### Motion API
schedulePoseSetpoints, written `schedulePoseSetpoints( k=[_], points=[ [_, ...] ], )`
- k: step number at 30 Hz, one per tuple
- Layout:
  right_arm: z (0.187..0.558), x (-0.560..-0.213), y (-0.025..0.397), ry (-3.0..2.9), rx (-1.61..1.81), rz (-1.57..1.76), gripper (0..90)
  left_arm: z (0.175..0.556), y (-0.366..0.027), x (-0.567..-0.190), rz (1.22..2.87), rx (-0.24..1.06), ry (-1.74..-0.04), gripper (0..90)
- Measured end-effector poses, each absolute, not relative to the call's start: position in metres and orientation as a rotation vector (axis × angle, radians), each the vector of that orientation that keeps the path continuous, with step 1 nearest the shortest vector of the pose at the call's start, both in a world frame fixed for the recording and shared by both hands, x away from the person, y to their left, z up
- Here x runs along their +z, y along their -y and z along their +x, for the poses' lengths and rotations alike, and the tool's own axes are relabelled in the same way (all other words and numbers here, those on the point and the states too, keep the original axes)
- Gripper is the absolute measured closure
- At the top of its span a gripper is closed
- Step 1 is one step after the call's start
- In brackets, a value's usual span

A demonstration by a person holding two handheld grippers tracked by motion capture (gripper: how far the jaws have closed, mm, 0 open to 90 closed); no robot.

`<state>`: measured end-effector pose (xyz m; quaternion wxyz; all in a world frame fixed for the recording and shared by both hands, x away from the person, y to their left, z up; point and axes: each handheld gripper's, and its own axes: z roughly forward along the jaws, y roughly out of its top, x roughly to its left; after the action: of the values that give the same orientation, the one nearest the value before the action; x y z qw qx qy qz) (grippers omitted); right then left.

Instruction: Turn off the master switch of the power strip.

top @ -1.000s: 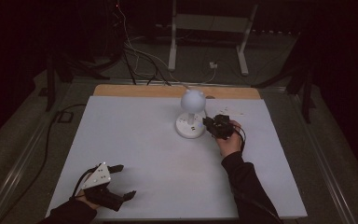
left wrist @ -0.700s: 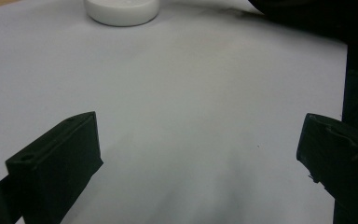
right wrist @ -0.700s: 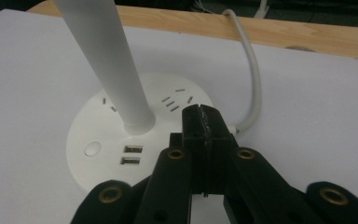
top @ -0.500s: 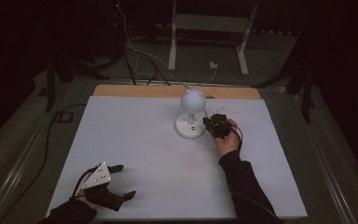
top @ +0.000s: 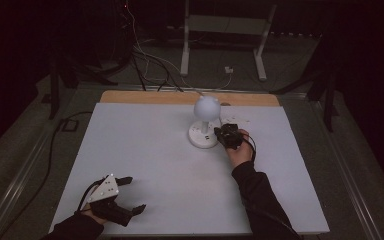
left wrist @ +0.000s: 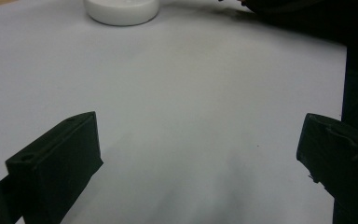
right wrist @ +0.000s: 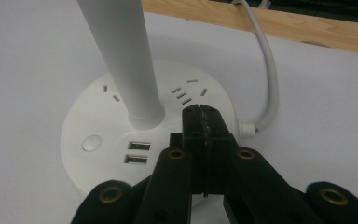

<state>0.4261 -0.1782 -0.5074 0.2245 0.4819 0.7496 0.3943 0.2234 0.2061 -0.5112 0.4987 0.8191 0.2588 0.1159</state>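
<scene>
Desk (top: 145, 150): white top, wooden strip along its far edge. The lamp (top: 204, 125) is the landmark, standing toward the far edge, a little right of centre; wide bare surface lies to its left and on the near side.

Lamp has a round white base (right wrist: 121, 140) with socket slots, two USB ports (right wrist: 137, 152) and a round button (right wrist: 91, 143); a white stem rises to a globe head. A white cable (right wrist: 266, 70) leaves the base's far-right side toward the wooden strip.

Right gripper (top: 228, 136): just right of the base. Jaws pressed together, nothing between them, tips over the base's top beside the stem.

Left gripper (top: 116, 197): well apart from the lamp, near the desk's near-left edge. Jaws spread wide over bare desk.
</scene>
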Motion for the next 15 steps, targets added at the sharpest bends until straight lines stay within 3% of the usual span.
schedulePoseSetpoints(
  k=[15],
  points=[
    [0.4260, -0.5123, 0.1771, -2.070, 1.084, 1.329, 89.8, 0.2233, -0.2058, -0.5113, 1.984, 0.280, -0.625, 0.3]
  ],
)
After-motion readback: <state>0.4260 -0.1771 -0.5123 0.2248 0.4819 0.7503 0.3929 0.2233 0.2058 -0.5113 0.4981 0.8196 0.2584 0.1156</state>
